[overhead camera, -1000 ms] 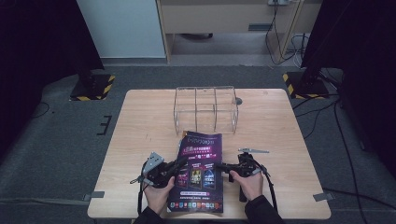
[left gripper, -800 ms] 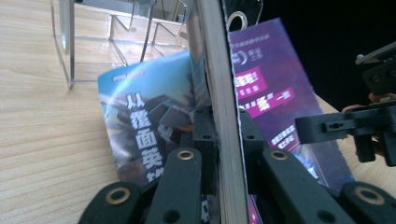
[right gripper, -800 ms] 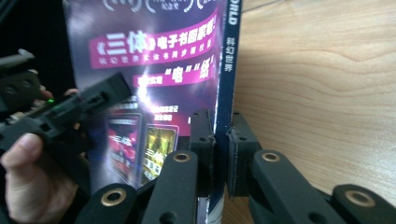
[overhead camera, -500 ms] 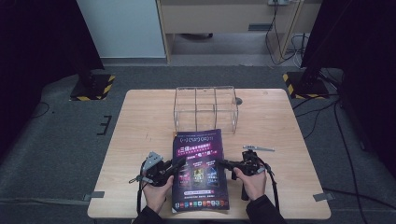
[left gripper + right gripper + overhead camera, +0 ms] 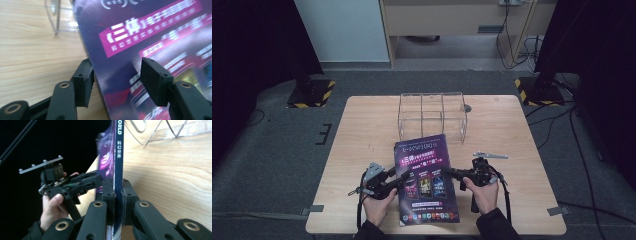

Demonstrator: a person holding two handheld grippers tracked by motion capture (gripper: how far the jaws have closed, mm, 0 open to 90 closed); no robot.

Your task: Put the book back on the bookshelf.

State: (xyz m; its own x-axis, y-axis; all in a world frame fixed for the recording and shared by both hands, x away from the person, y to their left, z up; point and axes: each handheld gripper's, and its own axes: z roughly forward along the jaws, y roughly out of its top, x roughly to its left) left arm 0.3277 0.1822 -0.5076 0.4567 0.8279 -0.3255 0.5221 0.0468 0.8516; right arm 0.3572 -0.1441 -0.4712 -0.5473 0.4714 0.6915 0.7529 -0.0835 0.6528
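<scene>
A purple magazine point(image 5: 426, 177) is held over the near middle of the wooden table point(image 5: 372, 125). My right gripper point(image 5: 449, 173) is shut on its spine; the right gripper view shows both jaws pressed on the blue spine point(image 5: 119, 150) at the gripper point(image 5: 117, 192). My left gripper point(image 5: 399, 179) is at the magazine's left edge. In the left gripper view it point(image 5: 116, 82) is open, one jaw beside the edge and the other over the cover point(image 5: 150, 32).
A clear wire-edged rack point(image 5: 432, 116) stands just beyond the magazine, also seen as a rack point(image 5: 160, 132) in the right gripper view. A small dark disc point(image 5: 467, 108) lies by its right end. Bare tabletop extends left and right of the hands.
The magazine's far edge has shifted slightly left and away. My right gripper has drifted a little to the right with the spine in it. The left hand has hardly moved.
</scene>
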